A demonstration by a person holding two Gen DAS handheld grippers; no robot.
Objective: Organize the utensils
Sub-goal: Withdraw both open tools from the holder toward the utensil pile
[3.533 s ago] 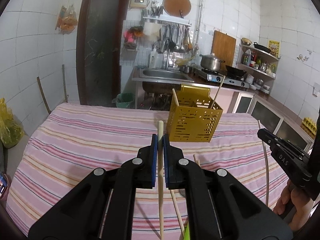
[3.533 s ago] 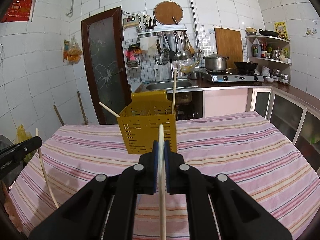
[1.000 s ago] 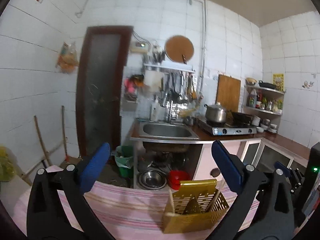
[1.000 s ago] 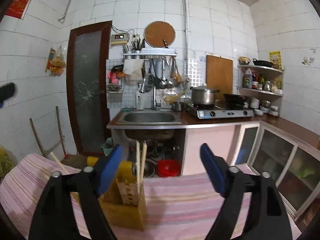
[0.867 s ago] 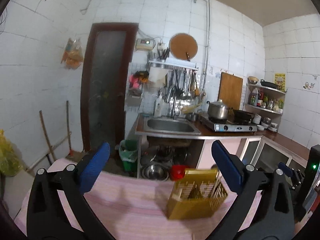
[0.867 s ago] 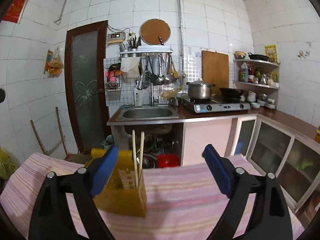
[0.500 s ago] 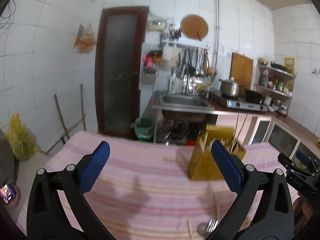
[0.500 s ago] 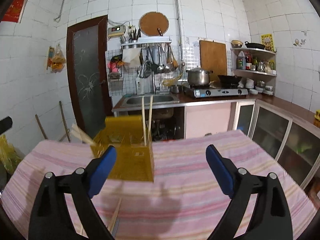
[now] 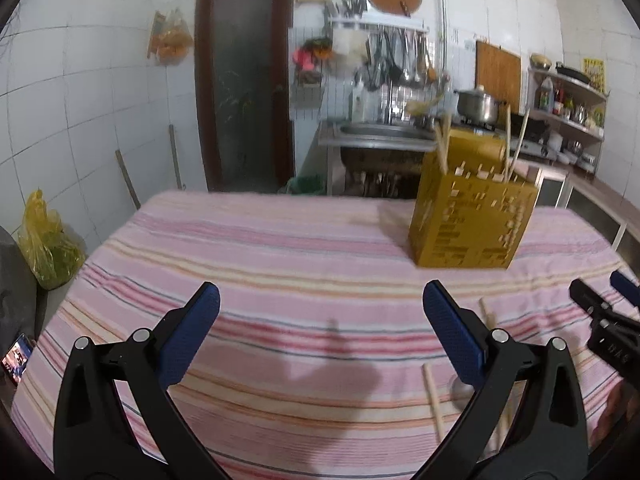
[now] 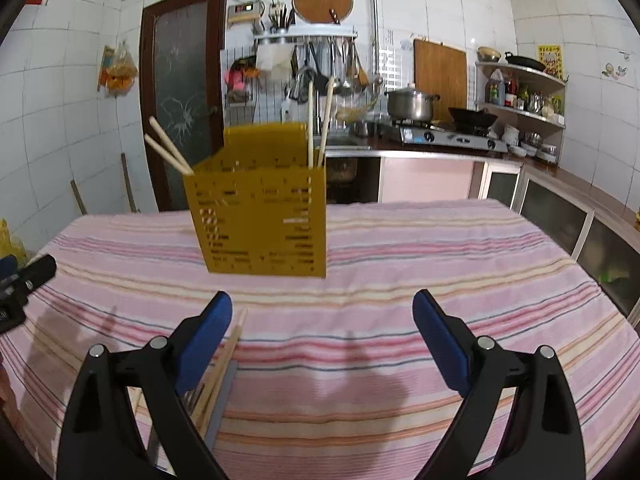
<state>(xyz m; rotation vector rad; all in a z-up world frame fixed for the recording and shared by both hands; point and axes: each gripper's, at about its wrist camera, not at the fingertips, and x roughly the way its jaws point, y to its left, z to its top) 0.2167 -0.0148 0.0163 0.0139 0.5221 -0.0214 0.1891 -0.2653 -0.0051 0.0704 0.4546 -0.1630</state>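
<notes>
Across the lower two thirds of both views: a counter under a pink-striped cloth [image 9: 256, 264] [image 10: 440, 264], with the white-tiled kitchen wall, dark door and steel sink behind, all in the upper half.

Standing upright on the cloth: a mustard-yellow perforated plastic utensil holder [image 9: 472, 224] [image 10: 260, 224], at right of centre in the left wrist view, left of centre in the right wrist view. Sticking up from it: four pale wooden chopsticks, one pair leaning out over the holder's left corner [image 10: 166, 146], the other pair nearly vertical at its back right corner [image 10: 318, 120].

Filling the bottom of the left wrist view: left hand-held gripper [image 9: 320, 334], black arms with blue pads, spread wide apart and grasping nothing. Poking in at the left edge of the right wrist view: its black tip [image 10: 24, 284].

Filling the bottom of the right wrist view: right hand-held gripper [image 10: 322, 336], likewise spread wide and empty; seen at the right edge of the left wrist view as a black jaw with a blue pad [image 9: 608, 320].

Lying loose on the cloth at lower right of the left wrist view, partly hidden by the right-hand finger: more wooden chopsticks [image 9: 434, 400] and what looks like a metal spoon bowl [image 9: 460, 390]. Same cluster at lower left of the right wrist view: chopsticks [image 10: 224, 360] beside a flat grey metal handle [image 10: 222, 404], kind of utensil not clear.
</notes>
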